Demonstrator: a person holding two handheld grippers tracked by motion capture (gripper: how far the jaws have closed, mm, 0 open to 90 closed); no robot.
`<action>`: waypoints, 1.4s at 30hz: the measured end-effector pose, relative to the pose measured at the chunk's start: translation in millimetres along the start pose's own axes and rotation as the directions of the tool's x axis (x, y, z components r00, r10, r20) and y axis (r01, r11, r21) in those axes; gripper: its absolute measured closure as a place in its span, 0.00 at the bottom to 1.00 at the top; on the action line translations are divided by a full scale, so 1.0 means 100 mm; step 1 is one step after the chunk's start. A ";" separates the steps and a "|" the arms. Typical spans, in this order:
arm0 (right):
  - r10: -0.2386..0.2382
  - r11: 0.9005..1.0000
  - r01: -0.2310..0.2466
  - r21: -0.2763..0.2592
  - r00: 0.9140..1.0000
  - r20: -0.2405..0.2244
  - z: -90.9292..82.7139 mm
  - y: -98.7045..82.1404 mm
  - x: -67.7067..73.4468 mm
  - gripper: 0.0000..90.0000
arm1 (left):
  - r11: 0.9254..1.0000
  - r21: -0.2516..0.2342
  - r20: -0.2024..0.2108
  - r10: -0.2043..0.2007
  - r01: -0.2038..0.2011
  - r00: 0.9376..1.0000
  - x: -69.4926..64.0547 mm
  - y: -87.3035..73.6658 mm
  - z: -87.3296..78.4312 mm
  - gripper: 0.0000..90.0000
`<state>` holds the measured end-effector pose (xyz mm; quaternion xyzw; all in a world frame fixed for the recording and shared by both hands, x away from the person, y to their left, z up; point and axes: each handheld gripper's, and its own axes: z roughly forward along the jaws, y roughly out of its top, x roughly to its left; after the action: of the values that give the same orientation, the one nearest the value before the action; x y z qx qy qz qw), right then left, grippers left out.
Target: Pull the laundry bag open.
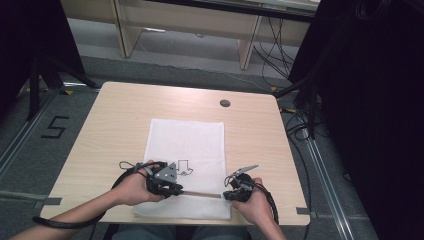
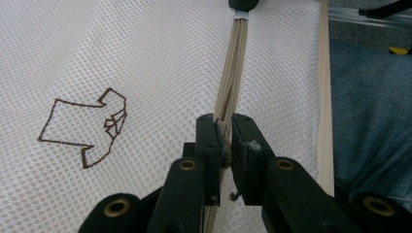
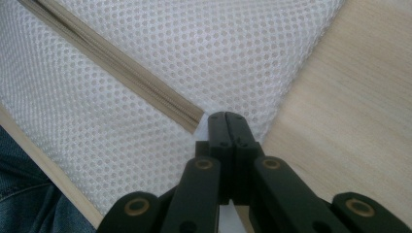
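The white mesh bag (image 1: 186, 150) is lying flat in the middle of the wooden table (image 1: 110, 120), its near edge reaching the table's near edge, just in front of you. A beige zipper (image 1: 202, 194) is running left to right across the bag's near end, and a small brown outline drawing (image 2: 85, 127) is sitting on the mesh just beyond it.

You are holding your left gripper (image 2: 223, 133) at the left part of the zipper, its jaws pinching in on the zipper from both sides; something small and dark is sitting between the pads, too small to tell what it is. In the high view this left gripper (image 1: 167, 186) is resting on the bag's near left part.

You are keeping your right gripper (image 3: 226, 127) clenched tight at the zipper's right end, where the beige tape is stopping beside the bag's right edge; the jaw tips are meeting on the white fabric there. In the high view the right gripper (image 1: 231, 194) is sitting at the bag's near right corner, well apart from the left one, with the zipper stretching between them.
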<state>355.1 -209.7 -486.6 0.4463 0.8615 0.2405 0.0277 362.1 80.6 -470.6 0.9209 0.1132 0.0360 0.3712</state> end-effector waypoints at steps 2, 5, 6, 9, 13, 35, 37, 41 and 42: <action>0.001 1.000 -0.001 0.000 1.000 -0.002 0.00 0.00 0.00 1.00 | 1.000 0.005 0.000 0.008 -0.008 1.000 0.00 0.00 -0.01 0.91; 0.001 1.000 -0.001 0.000 1.000 -0.001 0.00 0.00 0.00 1.00 | 1.000 0.008 0.002 0.009 -0.009 1.000 0.01 0.00 -0.01 0.91; 0.001 1.000 -0.001 0.000 1.000 -0.001 0.00 0.00 0.00 1.00 | 1.000 0.015 -0.009 0.020 -0.020 1.000 0.01 -0.01 -0.01 0.91; 0.000 1.000 0.000 0.001 1.000 0.000 0.00 0.00 0.00 1.00 | 1.000 0.006 -0.006 0.009 -0.009 1.000 0.01 -0.02 -0.02 0.91; -0.001 1.000 0.001 0.000 1.000 -0.001 0.00 0.00 0.00 1.00 | 1.000 0.006 -0.003 0.016 -0.016 1.000 0.02 -0.03 -0.04 0.91; -0.005 1.000 0.005 0.006 1.000 0.004 0.00 0.00 0.01 1.00 | 0.999 0.011 -0.029 -0.044 0.045 0.999 0.06 -0.35 -0.25 0.91; -0.004 1.000 0.004 0.006 1.000 0.004 0.00 0.00 0.01 1.00 | 0.998 0.004 -0.026 -0.063 0.063 0.998 0.06 -0.37 -0.25 0.91; -0.006 1.000 0.006 0.007 1.000 0.004 0.00 0.00 0.01 1.00 | 0.998 0.016 -0.034 -0.065 0.066 0.997 0.06 -0.44 -0.30 0.91; -0.007 1.000 0.007 0.006 1.000 0.003 0.00 0.00 0.01 1.00 | 0.998 0.016 -0.034 -0.065 0.066 0.997 0.06 -0.44 -0.30 0.91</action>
<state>354.7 -208.8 -486.2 0.4436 0.8638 0.2372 0.0287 355.3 133.3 -479.1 0.9192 0.1499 0.0384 0.3621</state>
